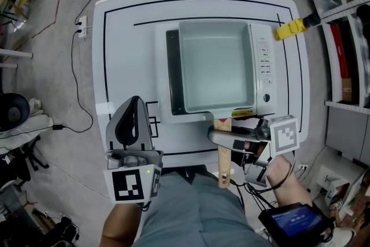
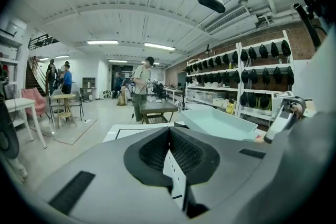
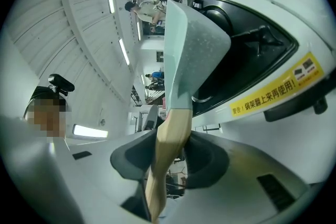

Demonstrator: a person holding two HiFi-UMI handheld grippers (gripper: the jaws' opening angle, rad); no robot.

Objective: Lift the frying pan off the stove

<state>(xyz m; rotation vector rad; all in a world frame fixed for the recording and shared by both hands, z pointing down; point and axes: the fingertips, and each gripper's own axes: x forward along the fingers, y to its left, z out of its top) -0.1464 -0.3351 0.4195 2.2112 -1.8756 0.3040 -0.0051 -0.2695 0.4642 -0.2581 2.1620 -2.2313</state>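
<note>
Your right gripper (image 1: 223,137) seems clamped on the wooden handle (image 1: 224,166), at six o'clock of the frying pan (image 1: 215,66). The pan sits on the stove (image 1: 264,75); lifting remains. Your left gripper (image 1: 134,108) is closed on nothing.

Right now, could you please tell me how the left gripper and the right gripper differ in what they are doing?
The left gripper has its jaws together on nothing; the right gripper clamps the frying pan's wooden handle. The left gripper points away from the person beside the stove; the right gripper lies crosswise at the stove's front. Both carry a marker cube.
</note>
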